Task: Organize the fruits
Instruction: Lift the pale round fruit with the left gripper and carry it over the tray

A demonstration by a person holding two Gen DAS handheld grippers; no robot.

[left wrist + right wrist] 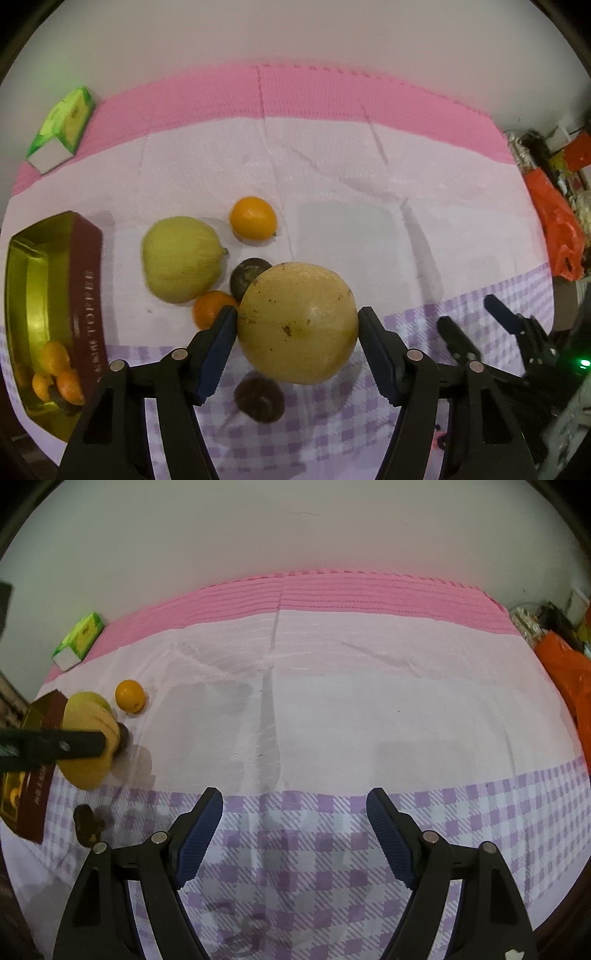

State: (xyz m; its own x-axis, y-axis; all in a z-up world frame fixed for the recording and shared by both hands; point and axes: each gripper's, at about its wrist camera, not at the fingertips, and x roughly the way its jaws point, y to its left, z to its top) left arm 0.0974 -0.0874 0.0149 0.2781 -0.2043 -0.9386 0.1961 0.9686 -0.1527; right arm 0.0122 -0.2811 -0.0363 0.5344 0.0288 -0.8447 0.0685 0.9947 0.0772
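My left gripper (297, 314) is shut on a big round yellow fruit (297, 332), pads pressing both its sides, and the fruit hangs above the cloth. Behind it lie a greenish-yellow fruit (183, 258), an orange (253, 218), a smaller orange (210, 308) and a dark fruit (247, 275). Another dark brown fruit (260, 400) lies under the held one. A gold-lined red box (85, 295) at the left holds small oranges (55, 369). My right gripper (295, 812) stands open over the checked cloth with nothing between its fingers. The right wrist view shows the held fruit (83, 771) at far left.
A green carton (62, 129) lies on the pink mat at the back left. An orange plastic bag (557, 229) and clutter sit past the table's right edge. A white and lilac checked cloth (332, 738) covers the table; a wall rises behind.
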